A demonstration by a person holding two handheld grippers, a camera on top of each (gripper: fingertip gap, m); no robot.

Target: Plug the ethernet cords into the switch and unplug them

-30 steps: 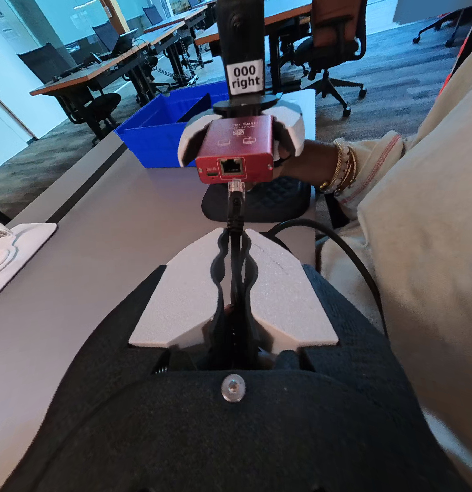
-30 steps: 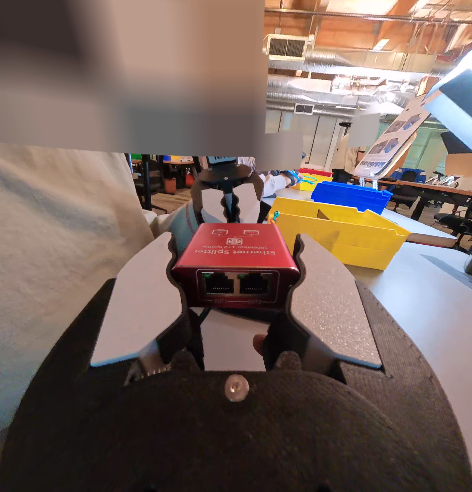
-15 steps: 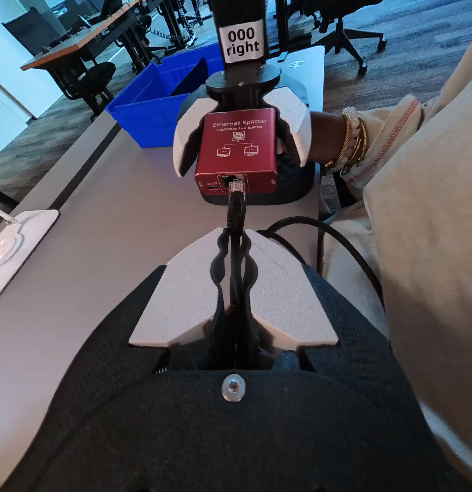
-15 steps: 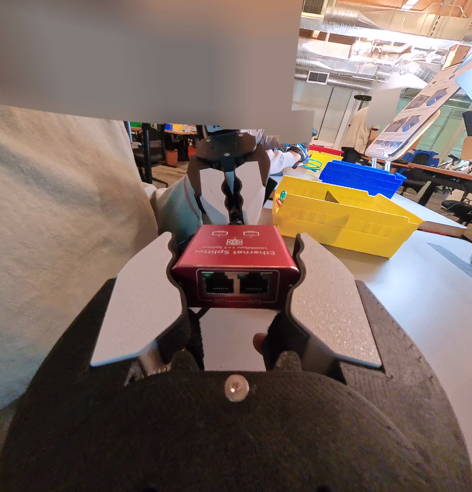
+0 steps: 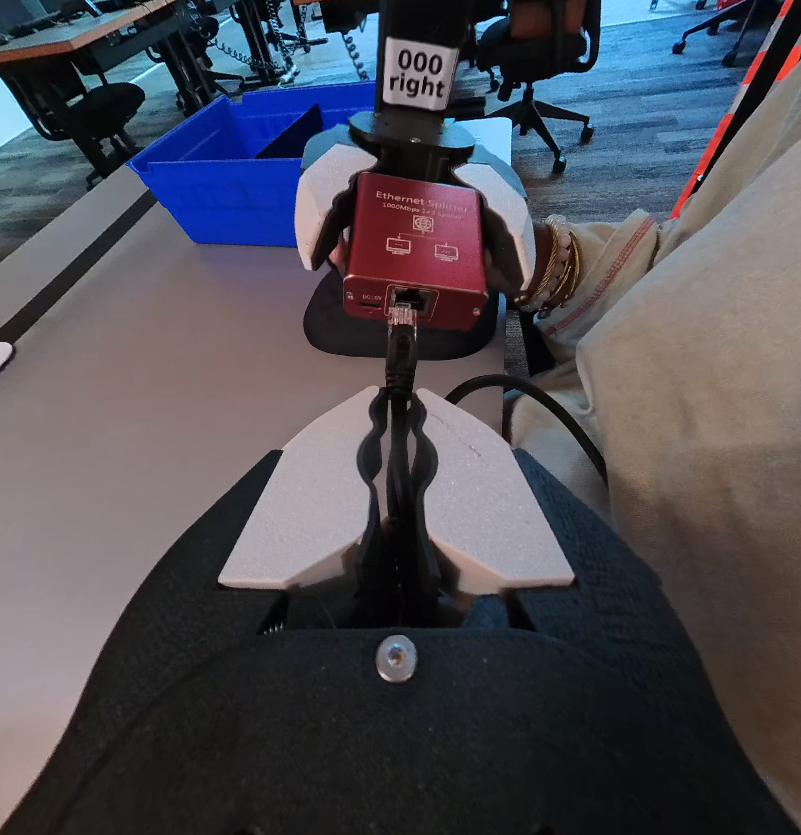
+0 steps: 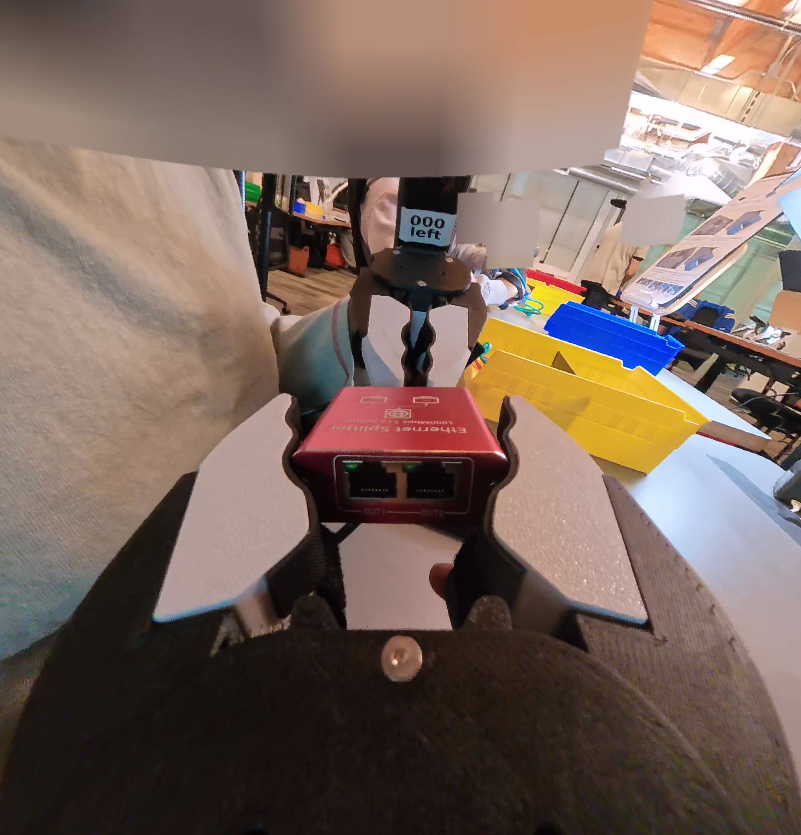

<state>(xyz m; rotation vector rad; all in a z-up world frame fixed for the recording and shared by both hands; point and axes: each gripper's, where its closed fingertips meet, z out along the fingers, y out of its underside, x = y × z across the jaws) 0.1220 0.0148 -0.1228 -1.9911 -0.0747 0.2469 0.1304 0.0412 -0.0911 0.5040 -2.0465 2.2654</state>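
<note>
My left gripper (image 5: 395,400) is shut on a black ethernet cord (image 5: 401,357). Its clear plug (image 5: 402,315) sits at the mouth of the single port on the red switch (image 5: 416,244), slightly left of centre; I cannot tell if it is inside. My right gripper (image 6: 398,409) is shut on the red switch (image 6: 398,452) and holds it above the grey table (image 5: 141,361). In the right wrist view the switch's two near ports are empty, and the left gripper (image 6: 417,375) faces it from behind. In the left wrist view the right gripper (image 5: 414,266) clamps the switch's sides.
A blue bin (image 5: 236,180) stands on the table behind the switch. A yellow bin (image 6: 584,406) and another blue bin (image 6: 611,336) lie to the right in the right wrist view. A person's sleeve (image 5: 706,361) fills the right side. The cord loops back by the table edge (image 5: 566,424). Across from one pair of fingers to the other is roughly 5 cm.
The switch has tilted so its top faces the left camera and has come closer. The plug tip has moved from just below the port to its mouth.
</note>
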